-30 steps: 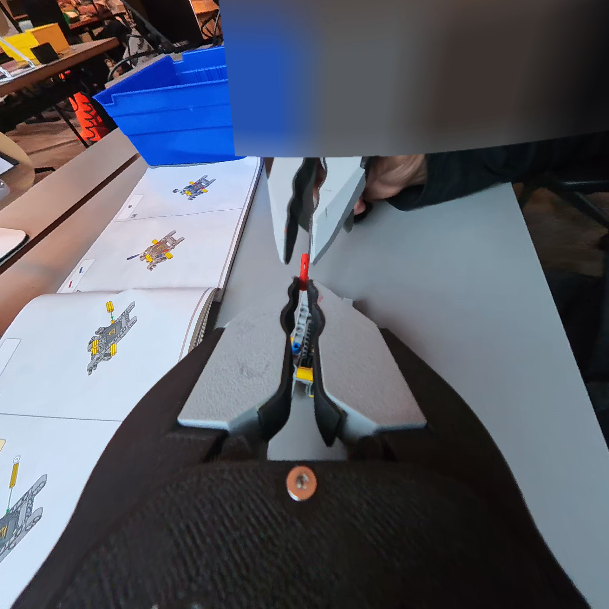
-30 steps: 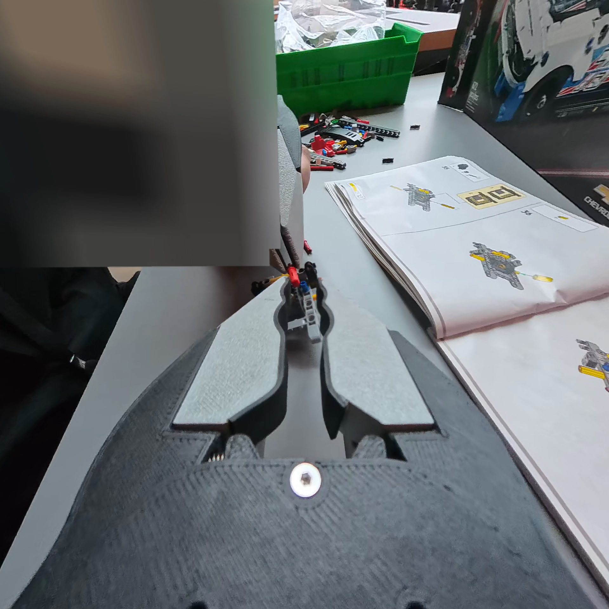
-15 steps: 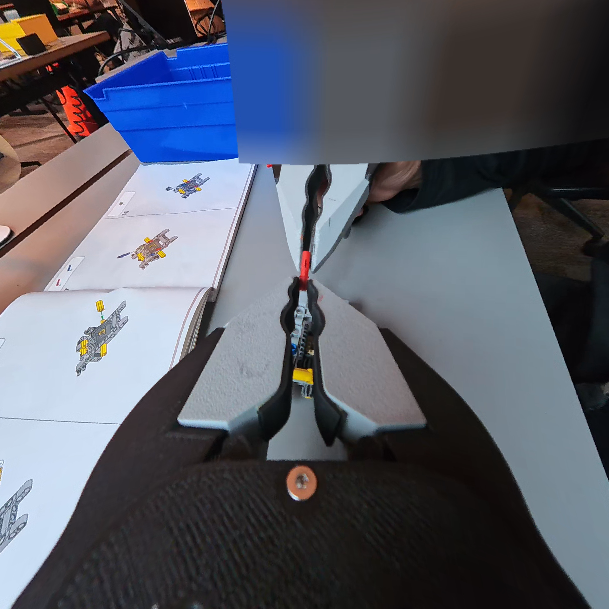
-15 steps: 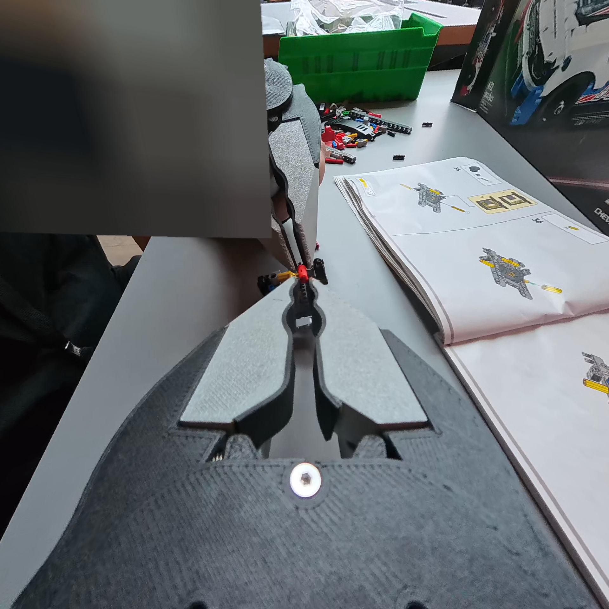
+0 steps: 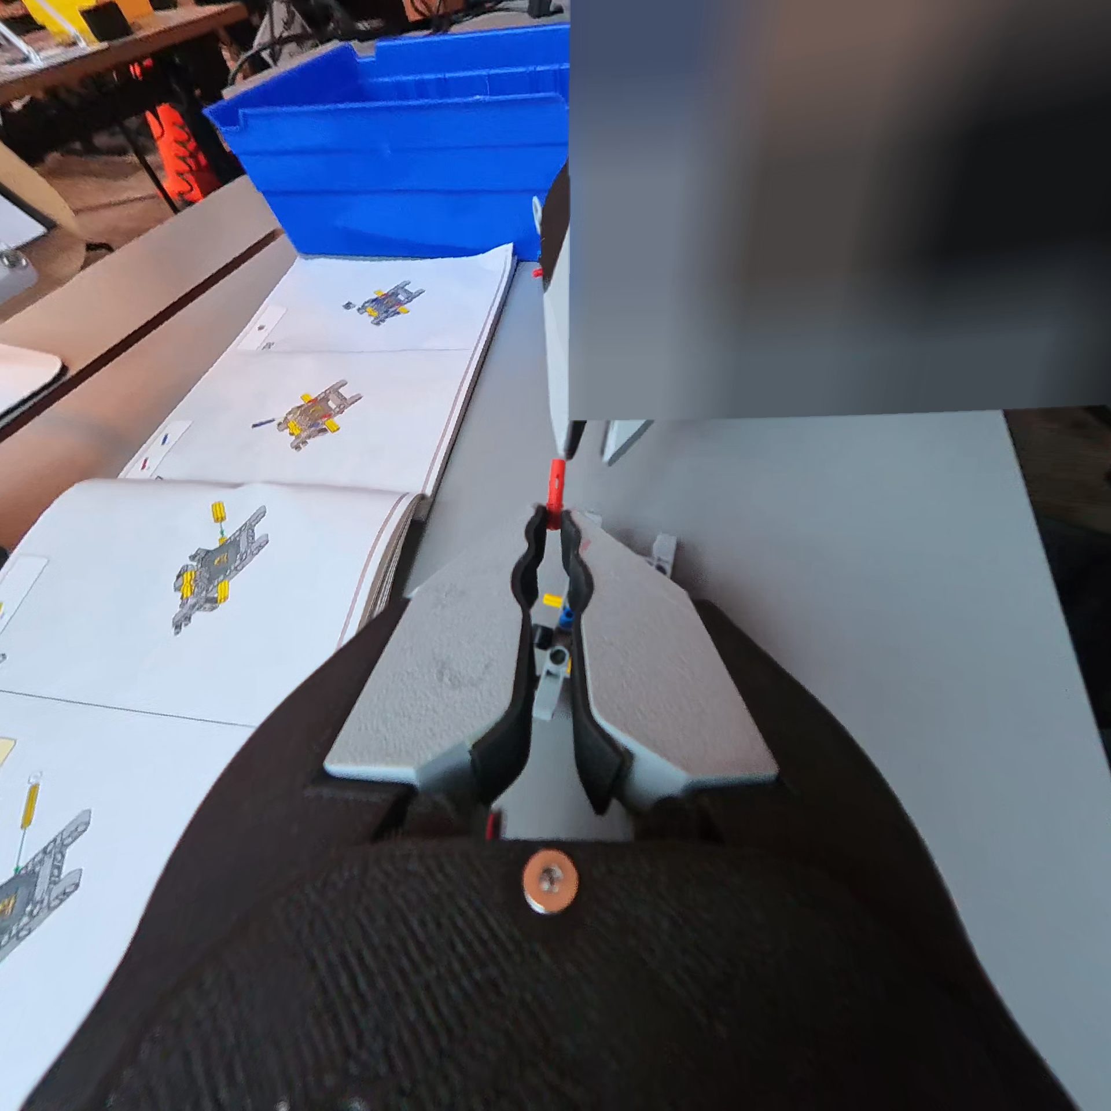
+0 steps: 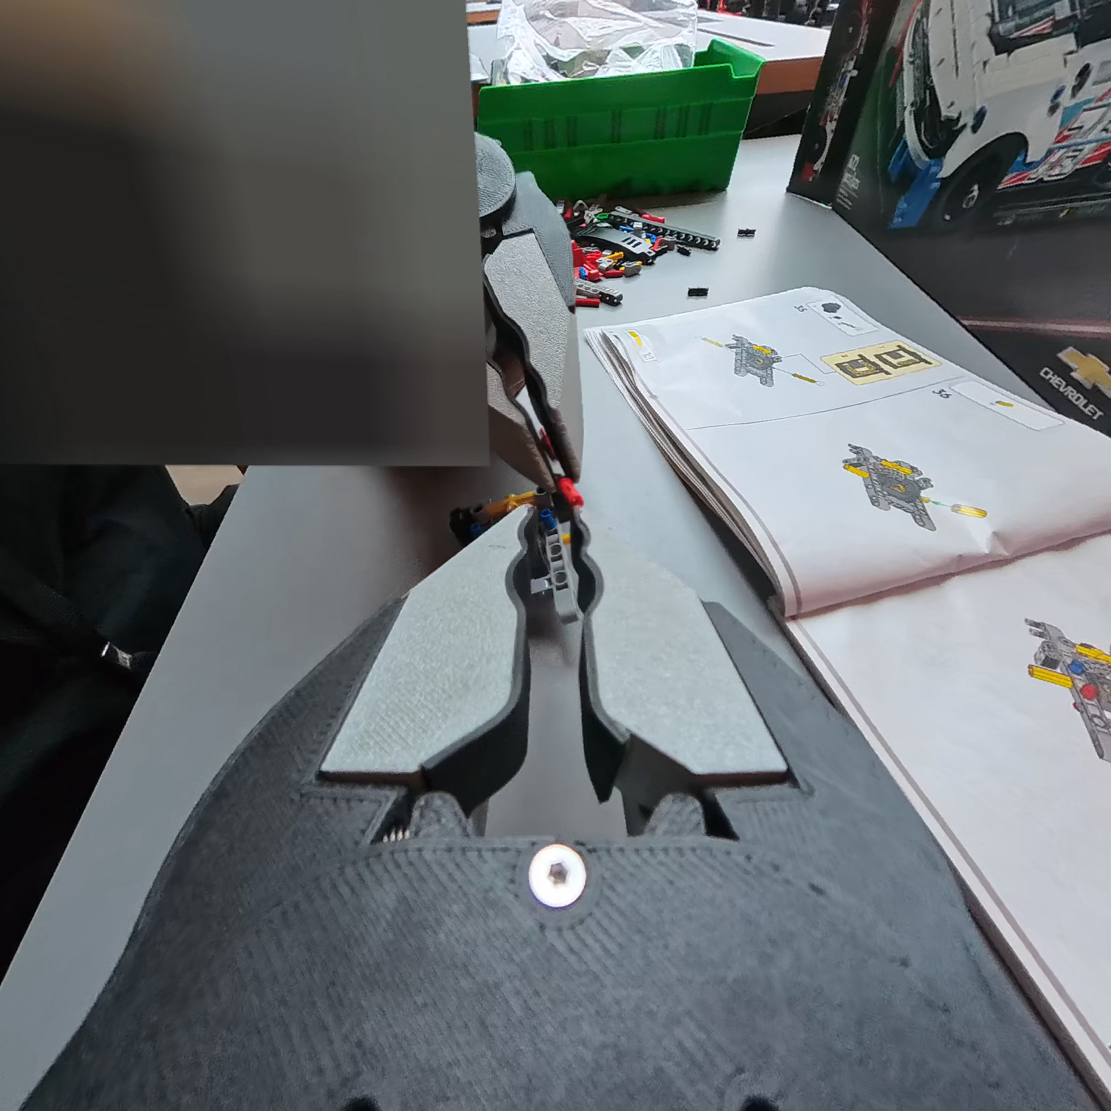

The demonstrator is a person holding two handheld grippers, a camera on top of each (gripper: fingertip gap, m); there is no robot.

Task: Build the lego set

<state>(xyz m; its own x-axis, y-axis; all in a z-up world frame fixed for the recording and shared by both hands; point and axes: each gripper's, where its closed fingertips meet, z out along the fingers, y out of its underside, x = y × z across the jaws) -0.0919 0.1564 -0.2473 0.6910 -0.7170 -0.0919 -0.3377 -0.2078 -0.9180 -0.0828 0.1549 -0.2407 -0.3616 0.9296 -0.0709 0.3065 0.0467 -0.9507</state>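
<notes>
My left gripper (image 5: 554, 522) is shut on a small red pin (image 5: 557, 484) that sticks out past its tips. It also shows in the right wrist view (image 6: 560, 475), with the red pin (image 6: 568, 490) at its tip. A partly built grey lego assembly (image 5: 552, 682) with yellow, blue and black bits lies on the grey table (image 5: 811, 601) below it. My right gripper (image 6: 554, 522) faces the left one, slightly open and empty. The assembly (image 6: 559, 568) shows through its gap. In the left wrist view the right gripper (image 5: 586, 439) sits just beyond the pin, mostly hidden by a blur patch.
An open instruction booklet (image 5: 336, 373) lies beside the work spot (image 6: 841, 469). A blue bin (image 5: 397, 156) stands behind it. A green bin (image 6: 613, 138), a pile of loose pieces (image 6: 619, 252) and the set's box (image 6: 974, 120) stand at the far end. Left and right tips are no more than a few centimetres apart.
Half a second ago my right gripper closed in on the red pin's tip. Now it has backed off and opened a little. The pin stays in my left gripper.
</notes>
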